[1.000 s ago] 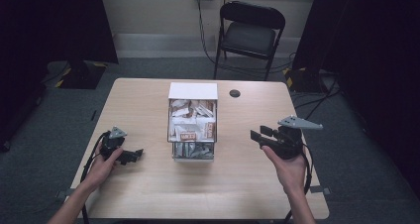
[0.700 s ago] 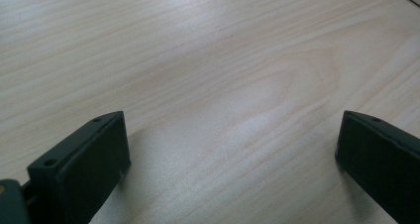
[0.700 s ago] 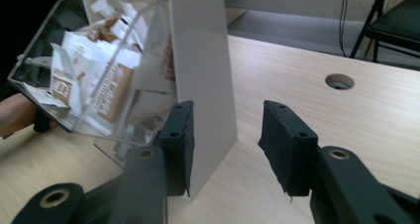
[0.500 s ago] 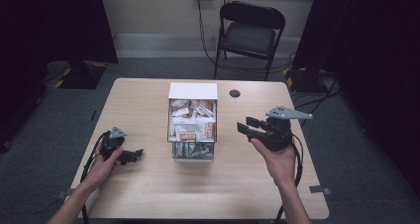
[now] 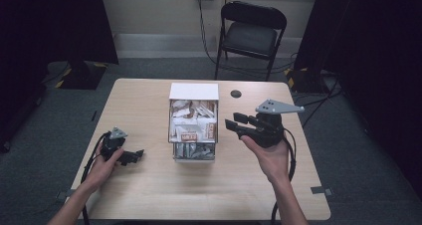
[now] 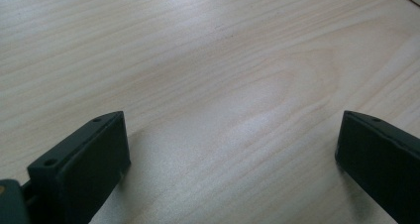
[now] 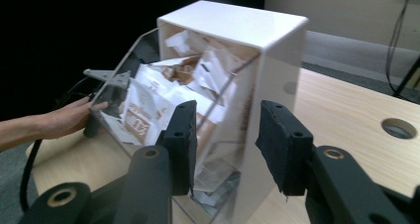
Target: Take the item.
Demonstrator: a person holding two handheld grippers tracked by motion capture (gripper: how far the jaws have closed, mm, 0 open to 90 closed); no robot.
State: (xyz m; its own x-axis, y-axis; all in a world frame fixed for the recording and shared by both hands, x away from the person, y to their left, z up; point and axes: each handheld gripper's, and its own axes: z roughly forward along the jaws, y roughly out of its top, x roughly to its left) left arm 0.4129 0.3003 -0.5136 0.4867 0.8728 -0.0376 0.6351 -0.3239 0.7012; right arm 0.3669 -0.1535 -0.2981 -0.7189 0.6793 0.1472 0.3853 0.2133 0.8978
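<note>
- The right hand-held gripper (image 5: 238, 121) hangs in the air just beside the right wall of the white box with a clear sloping front (image 5: 194, 91). Its jaws stand partly apart and hold nothing.
- The box stands in the middle of the light wooden table (image 5: 149, 190) and is full of white and brown paper packets (image 5: 191, 118).
- The left hand-held gripper (image 5: 135, 156) rests low on the table, well apart from the box, jaws wide and empty.
- Risk, as I judge: the right jaws may strike the box wall and push or tip it, because no hand steadies it.
- The packets lie crowded, so the jaws may pinch several together or crush one.
</note>
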